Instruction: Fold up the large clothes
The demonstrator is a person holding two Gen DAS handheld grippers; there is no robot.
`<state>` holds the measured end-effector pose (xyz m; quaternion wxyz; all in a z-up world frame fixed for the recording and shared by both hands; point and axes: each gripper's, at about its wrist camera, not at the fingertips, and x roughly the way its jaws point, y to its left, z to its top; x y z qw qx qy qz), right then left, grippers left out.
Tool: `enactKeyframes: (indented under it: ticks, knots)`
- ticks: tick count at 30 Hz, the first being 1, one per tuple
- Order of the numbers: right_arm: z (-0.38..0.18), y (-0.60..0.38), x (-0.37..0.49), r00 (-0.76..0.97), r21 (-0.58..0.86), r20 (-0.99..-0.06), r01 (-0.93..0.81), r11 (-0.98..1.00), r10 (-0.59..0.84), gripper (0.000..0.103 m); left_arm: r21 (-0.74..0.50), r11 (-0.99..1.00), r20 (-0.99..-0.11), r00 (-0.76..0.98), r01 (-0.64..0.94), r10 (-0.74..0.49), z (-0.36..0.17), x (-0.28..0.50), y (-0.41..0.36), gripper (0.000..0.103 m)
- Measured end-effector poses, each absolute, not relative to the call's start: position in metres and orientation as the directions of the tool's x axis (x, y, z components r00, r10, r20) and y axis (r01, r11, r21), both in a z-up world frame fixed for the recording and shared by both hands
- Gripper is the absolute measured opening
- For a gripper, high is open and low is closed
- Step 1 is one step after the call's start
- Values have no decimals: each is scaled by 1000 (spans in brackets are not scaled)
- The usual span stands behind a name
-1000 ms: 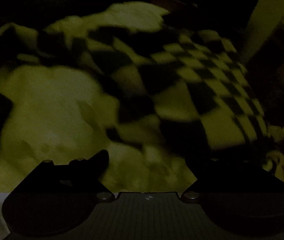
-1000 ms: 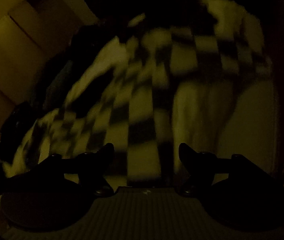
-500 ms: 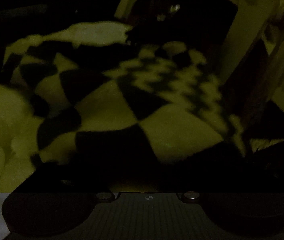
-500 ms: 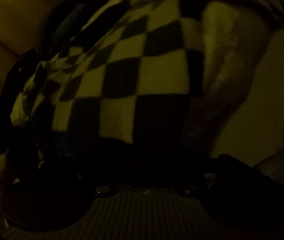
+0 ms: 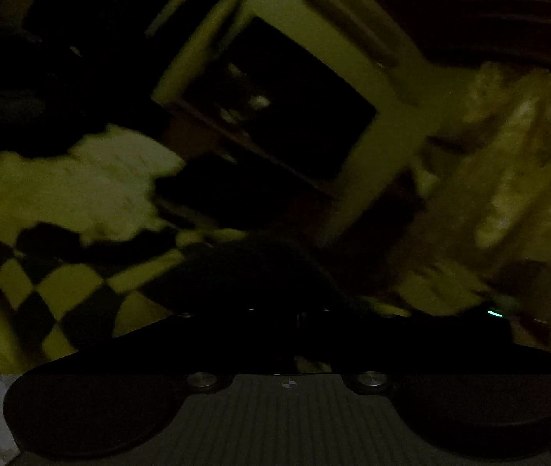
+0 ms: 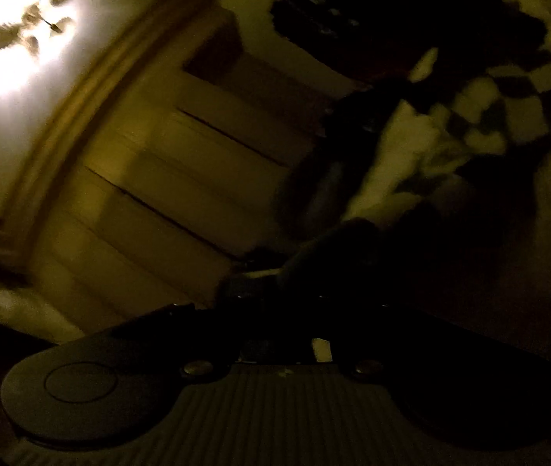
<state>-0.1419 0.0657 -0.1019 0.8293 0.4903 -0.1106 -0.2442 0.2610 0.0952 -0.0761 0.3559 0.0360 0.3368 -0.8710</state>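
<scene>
The room is very dim. A large black-and-pale checkered cloth (image 5: 65, 287) with a plain pale side (image 5: 92, 190) lies low at the left of the left wrist view. My left gripper (image 5: 287, 310) has its jaws closing, and a dark bunch of that cloth (image 5: 259, 268) rises between them. In the right wrist view the checkered cloth (image 6: 481, 116) hangs at the upper right. A dark fold of it (image 6: 325, 240) runs down into my right gripper (image 6: 279, 291), whose jaws are closing tight on it. The fingertips of both grippers are lost in shadow.
A dark opening in a pale frame (image 5: 275, 116) faces the left gripper, with pale patterned fabric (image 5: 508, 178) to its right. The right wrist view shows a lit ceiling lamp (image 6: 30, 27) and tall panelled doors (image 6: 159, 178).
Both grippers were open over the spread cloth; now both have closed on it and risen. The views have swung up from the cloth to the walls and ceiling.
</scene>
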Motion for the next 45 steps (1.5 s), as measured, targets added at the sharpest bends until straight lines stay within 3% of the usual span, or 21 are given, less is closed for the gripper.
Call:
enactKeyframes:
  ticks: [1, 3, 5, 6, 7, 8, 9, 11, 13, 15, 17, 25, 31, 35, 40, 45]
  knots:
    - [-98, 69, -146, 865, 863, -75, 306, 403, -496, 11, -560, -527, -314, -753, 639, -578, -74, 266, 99, 55]
    - [-94, 73, -145, 835, 815, -233, 448, 369, -499, 14, -558, -532, -374, -766, 636, -523, -82, 279, 110, 54]
    - [-96, 79, -141, 731, 703, -442, 642, 305, -519, 20, -565, -467, -499, -733, 680, -463, -102, 289, 112, 69]
    - [-98, 79, -140, 685, 661, -502, 698, 277, -528, 29, -557, -427, -562, -702, 712, -438, -115, 293, 114, 72]
    - [-102, 80, -140, 651, 636, -538, 731, 249, -535, 34, -552, -397, -612, -680, 733, -405, -127, 295, 114, 82]
    - [-106, 80, -145, 637, 631, -550, 740, 232, -540, 41, -552, -368, -656, -662, 749, -363, -140, 296, 113, 101]
    - [-109, 79, -146, 632, 636, -553, 741, 214, -544, 50, -536, -335, -704, -629, 775, -330, -152, 295, 111, 98]
    - [-111, 75, -144, 607, 626, -564, 756, 189, -560, 56, -498, -300, -752, -577, 814, -318, -163, 295, 103, 102]
    - [-108, 74, -138, 594, 611, -561, 767, 197, -576, 59, -474, -279, -768, -547, 835, -334, -164, 292, 92, 103]
    - [-107, 68, -134, 601, 614, -553, 762, 206, -578, 70, -462, -269, -756, -534, 845, -379, -159, 287, 81, 103]
    - [-107, 68, -129, 618, 610, -548, 756, 236, -564, 70, -444, -279, -733, -524, 852, -433, -153, 284, 74, 103]
    - [-116, 44, -89, 597, 490, -604, 801, 344, -528, 72, -181, -380, -725, -384, 907, -572, -157, 223, 23, 103]
    - [-117, 29, -70, 558, 352, -610, 827, 439, -562, 72, -165, -401, -813, -355, 901, -462, -190, 204, -60, 103]
    - [-114, -1, -64, 590, 386, -585, 806, 449, -557, 87, -212, -373, -798, -380, 903, -468, -200, 205, -121, 103]
    - [-128, -56, -63, 661, 556, -587, 749, 361, -467, 87, -164, -157, -784, -225, 974, -579, -205, 230, -187, 103]
    - [-134, -76, -73, 626, 516, -559, 776, 363, -544, 92, -163, 135, -731, -27, 977, -681, -195, 270, -212, 103]
